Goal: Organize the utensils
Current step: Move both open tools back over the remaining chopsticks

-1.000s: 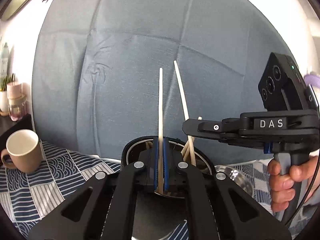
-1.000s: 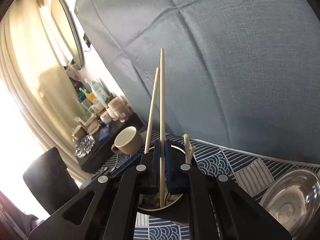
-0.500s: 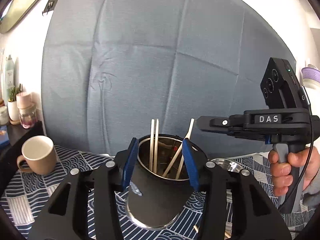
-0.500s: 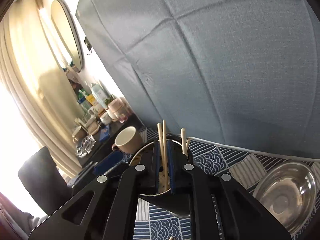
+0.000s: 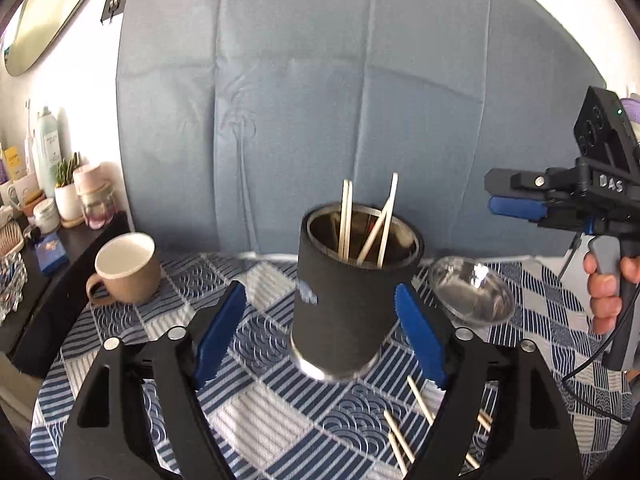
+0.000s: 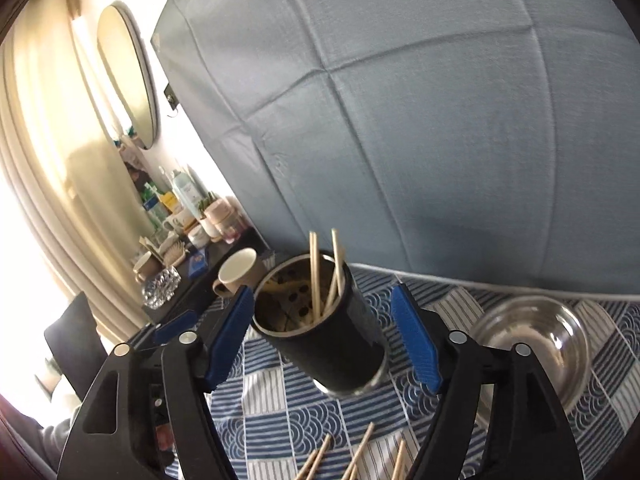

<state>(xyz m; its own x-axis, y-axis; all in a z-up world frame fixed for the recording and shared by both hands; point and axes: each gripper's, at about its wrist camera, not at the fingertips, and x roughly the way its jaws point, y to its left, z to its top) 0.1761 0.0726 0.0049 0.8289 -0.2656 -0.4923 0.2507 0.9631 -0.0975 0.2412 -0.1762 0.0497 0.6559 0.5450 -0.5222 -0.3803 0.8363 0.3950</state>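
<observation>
A tall black utensil holder (image 5: 346,300) with a steel rim is shown upright on a blue-and-white patterned tablecloth (image 5: 260,416); every place below is given relative to this holder. Four pale wooden chopsticks (image 5: 346,216) are seen standing inside it, two upright together and two crossed and leaning. More loose chopsticks (image 6: 360,456) are left lying on the cloth just in front of its base.

The left gripper (image 5: 320,328) is held spread wide in front of the holder, its blue pads flanking the black wall without touching it. The right gripper (image 6: 324,340) is likewise wide apart, and nothing is clamped. Both sets of jaws have just been opening, with only the holder framed between them.

A beige mug (image 5: 126,268) is placed to the holder's left and a steel bowl (image 5: 472,292) to its right, close by.

A risk is judged here: the holder is tall and narrow, so it could be tipped if a pad is swung against its wall. The thin sticks on the cloth could be rolled aside or pinched crookedly.
</observation>
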